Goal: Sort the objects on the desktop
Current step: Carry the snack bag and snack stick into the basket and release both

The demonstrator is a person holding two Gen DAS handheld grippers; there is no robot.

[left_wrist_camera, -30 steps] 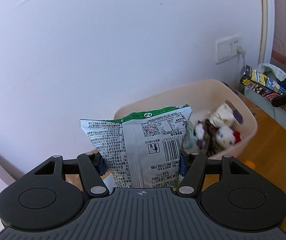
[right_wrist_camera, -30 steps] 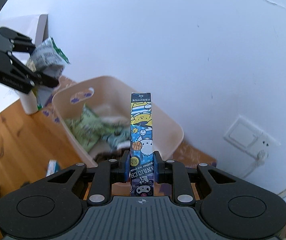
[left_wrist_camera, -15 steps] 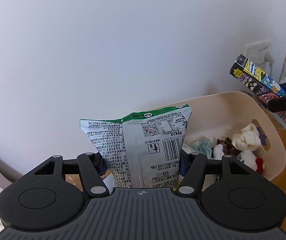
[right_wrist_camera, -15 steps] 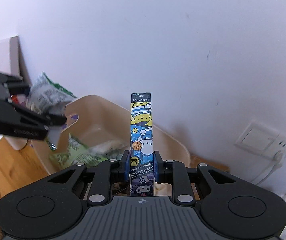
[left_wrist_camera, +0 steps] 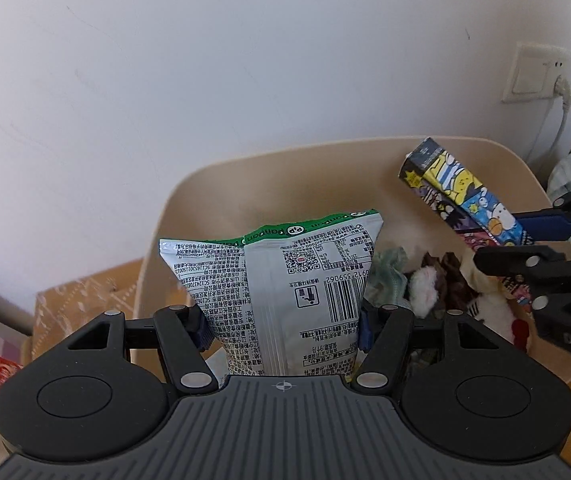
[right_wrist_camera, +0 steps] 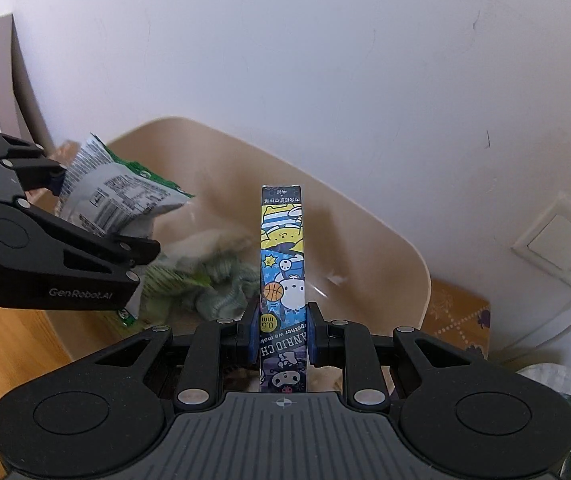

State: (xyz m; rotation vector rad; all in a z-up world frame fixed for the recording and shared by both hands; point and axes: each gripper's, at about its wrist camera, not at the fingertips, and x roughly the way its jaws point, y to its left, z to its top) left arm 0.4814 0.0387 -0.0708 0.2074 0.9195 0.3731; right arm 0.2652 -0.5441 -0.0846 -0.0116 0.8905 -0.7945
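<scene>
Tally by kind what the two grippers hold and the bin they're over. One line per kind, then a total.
Snack bags, silver and green, held in the left gripper: 1 snack bag
Cartoon-printed boxes, held in the right gripper: 1 cartoon box
Beige bins beneath them: 1 bin
Total: 3

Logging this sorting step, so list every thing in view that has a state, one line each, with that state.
left gripper: shut on the snack bag, above the bin
snack bag: held upright, sealed
right gripper: shut on the cartoon box
cartoon box: held upright, closed, over the bin
beige bin: open-topped, partly filled with plush toys and packets
wall socket: plug inserted
</scene>
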